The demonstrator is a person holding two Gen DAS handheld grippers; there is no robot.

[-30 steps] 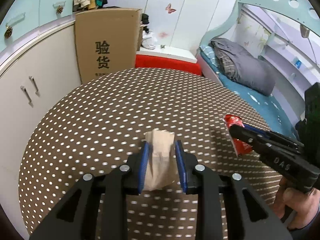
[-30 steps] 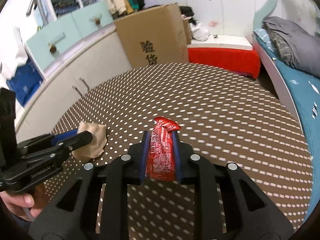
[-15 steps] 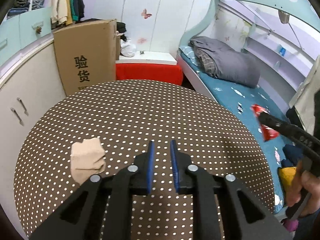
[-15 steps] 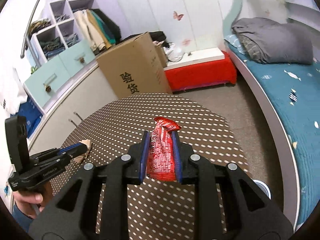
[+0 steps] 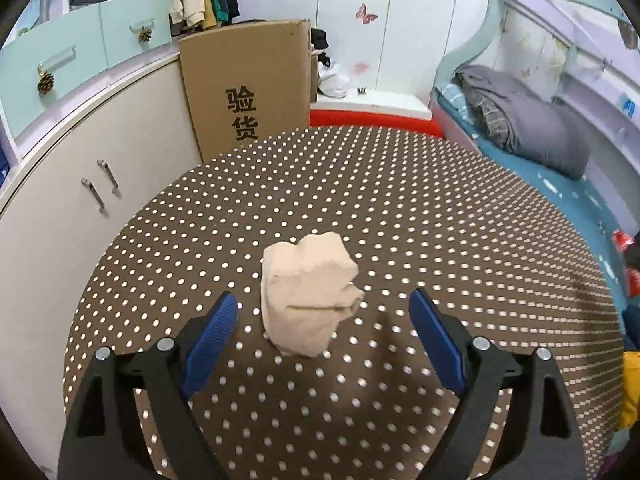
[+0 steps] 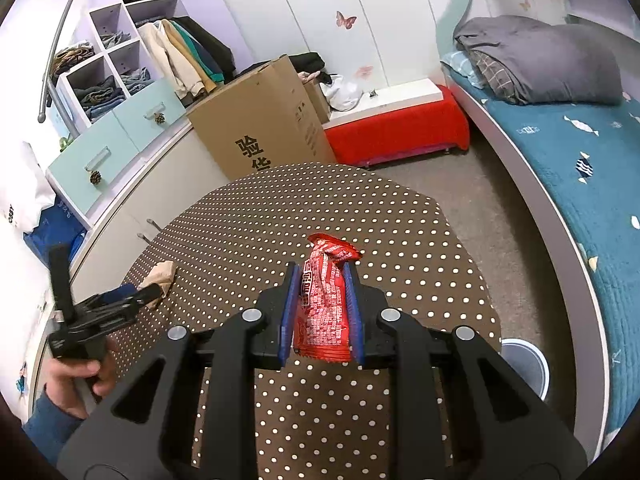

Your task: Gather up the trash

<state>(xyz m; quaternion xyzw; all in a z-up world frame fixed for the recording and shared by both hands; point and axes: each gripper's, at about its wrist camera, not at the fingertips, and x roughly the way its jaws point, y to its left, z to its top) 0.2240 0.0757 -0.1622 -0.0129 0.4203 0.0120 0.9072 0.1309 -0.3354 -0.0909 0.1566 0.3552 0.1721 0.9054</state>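
Abt halfway by my read: right tool (image 6: pixel 322 296) clamped on red wrapper (image 6: pixel 325 300) over bench's (image 5: pixel 440 216) right edge, w/ white bin (image 6: pixel 528 364) on floor below, left tool (image 5: pixel 320 322) jaws just opened wide, straddling not touching beige wad (image 5: pixel 310 300) mid-bench, both uncollected.

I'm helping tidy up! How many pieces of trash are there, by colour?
Beige crumpled paper wad on the table: 1
Red snack wrapper in the right gripper: 1
Total: 2
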